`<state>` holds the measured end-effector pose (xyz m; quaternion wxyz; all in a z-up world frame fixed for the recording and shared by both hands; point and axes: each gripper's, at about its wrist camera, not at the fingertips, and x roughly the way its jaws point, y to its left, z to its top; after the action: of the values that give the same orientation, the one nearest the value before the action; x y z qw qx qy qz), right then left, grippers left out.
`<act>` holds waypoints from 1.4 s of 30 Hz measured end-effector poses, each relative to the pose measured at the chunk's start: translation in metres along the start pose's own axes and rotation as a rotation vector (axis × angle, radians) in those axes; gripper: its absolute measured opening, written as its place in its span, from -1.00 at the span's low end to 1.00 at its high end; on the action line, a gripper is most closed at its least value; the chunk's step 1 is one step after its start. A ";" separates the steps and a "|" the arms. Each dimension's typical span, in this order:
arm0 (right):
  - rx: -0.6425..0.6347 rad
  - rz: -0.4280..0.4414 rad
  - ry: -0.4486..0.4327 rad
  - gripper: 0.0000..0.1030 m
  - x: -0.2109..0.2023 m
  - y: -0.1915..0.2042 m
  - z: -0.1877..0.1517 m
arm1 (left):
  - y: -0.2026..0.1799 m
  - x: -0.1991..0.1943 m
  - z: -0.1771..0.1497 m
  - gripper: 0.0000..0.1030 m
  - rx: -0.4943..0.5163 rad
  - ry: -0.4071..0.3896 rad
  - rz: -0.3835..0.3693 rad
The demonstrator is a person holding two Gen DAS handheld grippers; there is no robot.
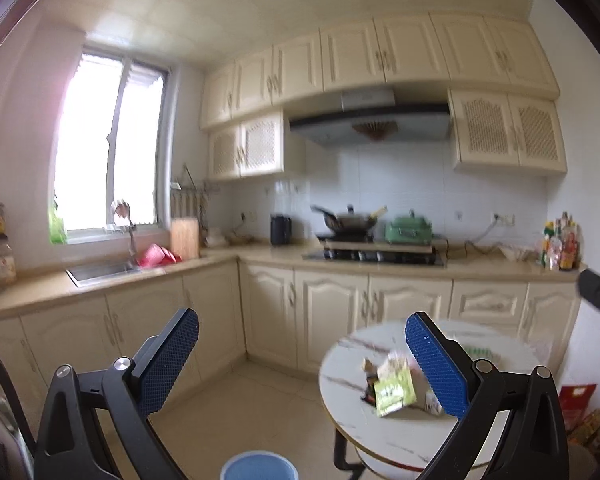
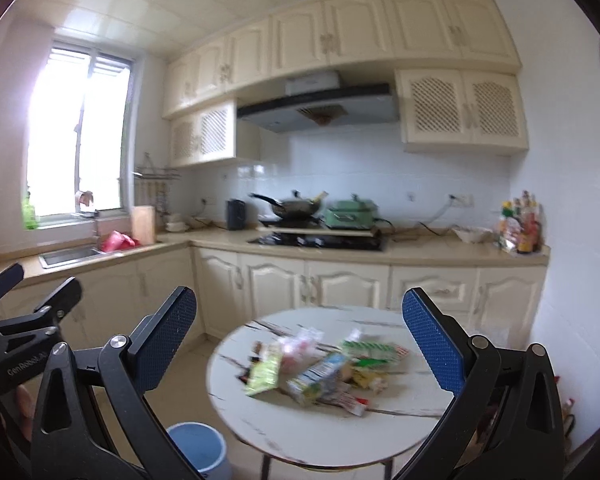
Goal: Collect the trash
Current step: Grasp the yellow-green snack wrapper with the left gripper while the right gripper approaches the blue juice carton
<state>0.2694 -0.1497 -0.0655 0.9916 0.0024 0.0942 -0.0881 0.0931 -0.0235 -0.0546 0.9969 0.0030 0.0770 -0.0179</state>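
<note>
A pile of crumpled wrappers and cartons (image 2: 324,368) lies on a round white marble-look table (image 2: 300,436). In the left wrist view the same table (image 1: 400,440) carries a green packet (image 1: 394,392). A blue bin (image 2: 200,450) stands on the floor left of the table, its rim (image 1: 258,466) showing at the bottom of the left wrist view. My left gripper (image 1: 302,360) is open, empty, held above the floor short of the table. My right gripper (image 2: 300,344) is open and empty, above the table's near side. The left gripper (image 2: 24,292) also shows at the right wrist view's left edge.
Cream base cabinets (image 2: 340,284) and a beige counter (image 2: 440,256) run behind the table, with a hob and wok (image 2: 296,208). A sink (image 1: 100,272) sits under the window at left. Sauce bottles (image 2: 520,224) stand at the counter's right end, by a white wall.
</note>
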 end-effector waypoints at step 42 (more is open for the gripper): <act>0.169 0.007 0.560 1.00 0.251 -0.123 -0.194 | -0.132 0.467 -0.102 0.07 0.076 0.673 -0.259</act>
<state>0.4544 -0.3101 -0.3020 0.9237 0.1096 0.3566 -0.0879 0.5333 -0.1713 -0.2276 0.9044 0.0359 0.3999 -0.1447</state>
